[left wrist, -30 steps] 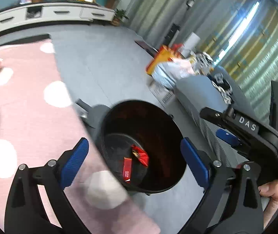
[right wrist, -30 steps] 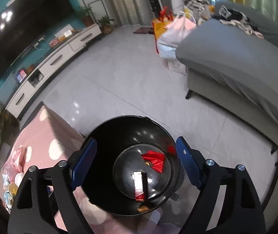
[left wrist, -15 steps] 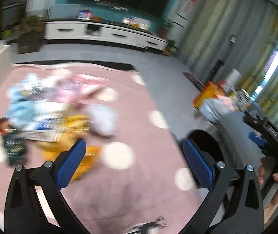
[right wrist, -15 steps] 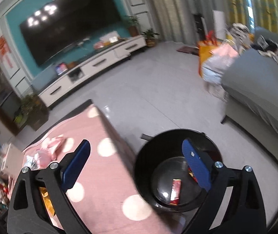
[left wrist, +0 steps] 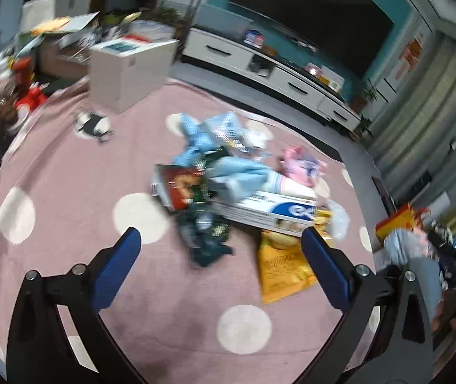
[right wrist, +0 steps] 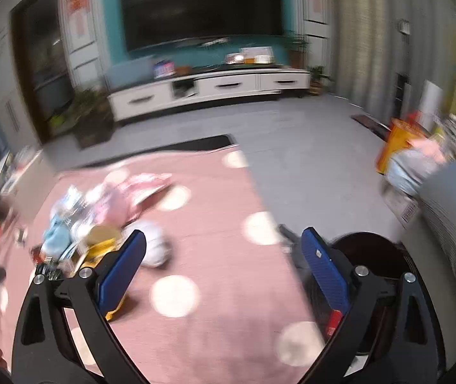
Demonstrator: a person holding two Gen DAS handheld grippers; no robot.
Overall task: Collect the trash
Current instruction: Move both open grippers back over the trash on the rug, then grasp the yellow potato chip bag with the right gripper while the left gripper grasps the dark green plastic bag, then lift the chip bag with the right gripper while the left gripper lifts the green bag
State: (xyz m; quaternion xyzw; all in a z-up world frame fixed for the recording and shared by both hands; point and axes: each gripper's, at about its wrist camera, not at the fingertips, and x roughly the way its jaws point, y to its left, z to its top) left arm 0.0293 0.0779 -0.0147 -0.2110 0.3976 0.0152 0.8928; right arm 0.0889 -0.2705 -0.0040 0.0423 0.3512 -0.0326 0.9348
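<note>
Left gripper [left wrist: 216, 257] wide, empty; trash pile [left wrist: 244, 192] just ahead between its fingers. Right gripper [right wrist: 223, 256] wide, empty; black bin [right wrist: 378, 265] behind right finger.

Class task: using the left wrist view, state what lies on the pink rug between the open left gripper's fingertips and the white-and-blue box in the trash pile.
In the left wrist view, a crumpled dark green wrapper lies between the left gripper and the white-and-blue box, on the pink rug.
</note>
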